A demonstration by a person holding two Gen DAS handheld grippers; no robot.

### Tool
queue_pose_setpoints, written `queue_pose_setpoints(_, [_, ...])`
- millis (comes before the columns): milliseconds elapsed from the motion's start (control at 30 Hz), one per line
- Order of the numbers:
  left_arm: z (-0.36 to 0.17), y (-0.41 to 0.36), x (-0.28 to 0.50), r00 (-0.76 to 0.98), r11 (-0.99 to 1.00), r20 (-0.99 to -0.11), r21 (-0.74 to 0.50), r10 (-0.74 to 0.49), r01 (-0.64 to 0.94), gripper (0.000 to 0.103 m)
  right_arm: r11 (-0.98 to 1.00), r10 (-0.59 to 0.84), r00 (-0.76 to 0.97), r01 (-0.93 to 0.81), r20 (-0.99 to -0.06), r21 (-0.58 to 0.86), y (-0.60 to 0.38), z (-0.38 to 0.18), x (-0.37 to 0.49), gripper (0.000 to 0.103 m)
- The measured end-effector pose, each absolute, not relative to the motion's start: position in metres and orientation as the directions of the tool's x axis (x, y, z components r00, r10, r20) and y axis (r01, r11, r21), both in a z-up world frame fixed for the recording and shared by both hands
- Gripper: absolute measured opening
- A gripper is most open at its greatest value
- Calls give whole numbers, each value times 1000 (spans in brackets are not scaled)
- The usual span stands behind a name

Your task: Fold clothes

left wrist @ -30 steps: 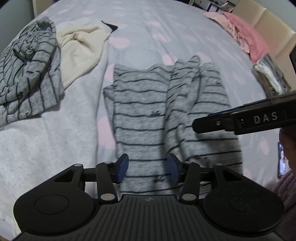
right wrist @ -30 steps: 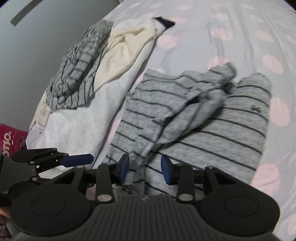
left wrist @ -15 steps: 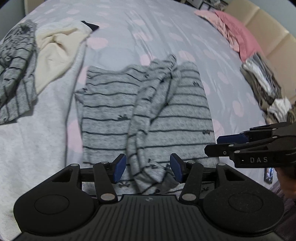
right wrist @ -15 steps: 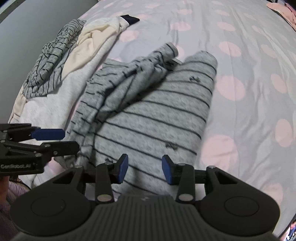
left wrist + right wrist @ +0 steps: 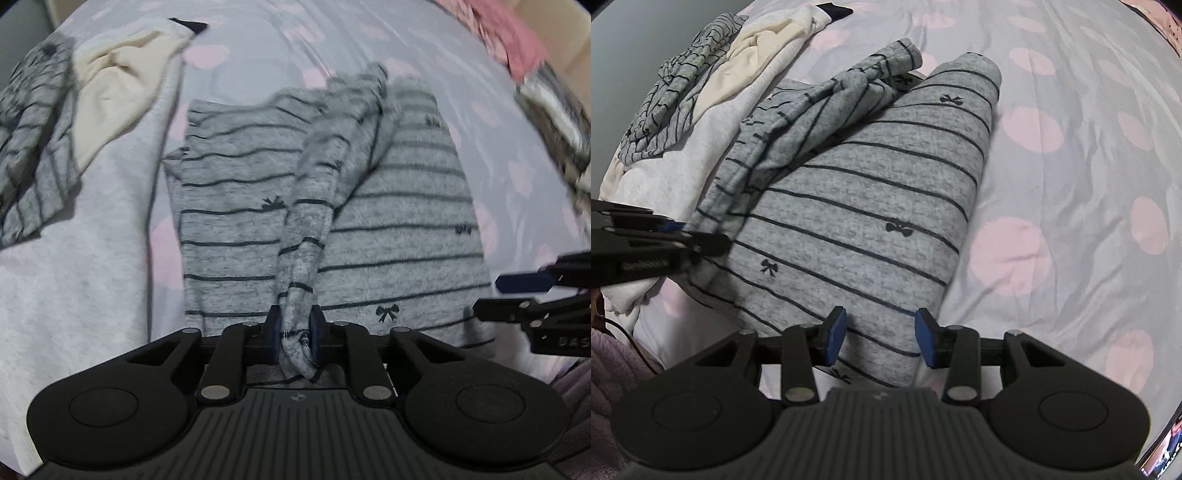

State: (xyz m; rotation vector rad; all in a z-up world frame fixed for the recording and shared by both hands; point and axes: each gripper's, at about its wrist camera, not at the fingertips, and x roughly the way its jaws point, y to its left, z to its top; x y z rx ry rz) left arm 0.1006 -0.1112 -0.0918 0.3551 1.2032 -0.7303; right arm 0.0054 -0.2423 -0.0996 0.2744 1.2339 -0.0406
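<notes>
My left gripper (image 5: 294, 338) is clamped on the sleeve (image 5: 306, 236) of the grey striped top (image 5: 871, 206), which lies flat on the dotted bedsheet (image 5: 1071, 147). My right gripper (image 5: 879, 338) stands apart over its hem. At 10 o'clock a clothes pile (image 5: 48, 133) is blurred; at 2 o'clock pink cloth (image 5: 517, 40) is cut off.

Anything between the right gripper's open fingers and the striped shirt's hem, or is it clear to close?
Nothing lies between: in the right wrist view the right gripper stands open straight over the striped shirt, its hem between the pads.
</notes>
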Motion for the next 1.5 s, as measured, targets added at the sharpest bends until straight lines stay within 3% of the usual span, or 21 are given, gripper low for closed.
queue_pose_setpoints(200, [-68,-77,107,220,758,-891,-182,-396,626,8,963,110,351,193,-930,187,-250,-98,3,44])
queue_pose_setpoints(433, [-112,-64,127,106,789,-923,-250,-369,561,12,968,106,333,180,-937,174,-243,-105,11,44])
queue_pose_setpoints(567, [-121,-57,133,147,823,-947,-163,-285,544,41,967,107,344,182,-933,178,-243,-103,15,44])
queue_pose_setpoints(767, [-90,-56,125,238,798,-927,-97,-290,594,42,958,97,360,220,-928,186,-254,-98,18,44])
queue_pose_setpoints(900, [-66,-73,120,302,722,-875,-75,-378,688,56,953,104,383,227,-918,202,-257,-93,22,44])
queue_pose_setpoints(1000, [-57,-99,119,352,669,-831,-33,-432,743,61,947,103,398,242,-912,212,-260,-89,26,45])
queue_pose_setpoints(1300, [-70,-181,128,373,541,-822,95,-431,836,61,944,93,429,251,-899,217,-277,-81,42,46])
queue_pose_setpoints(1500, [-81,-195,155,323,569,-838,18,-441,822,60,924,102,438,291,-893,248,-294,-81,59,47])
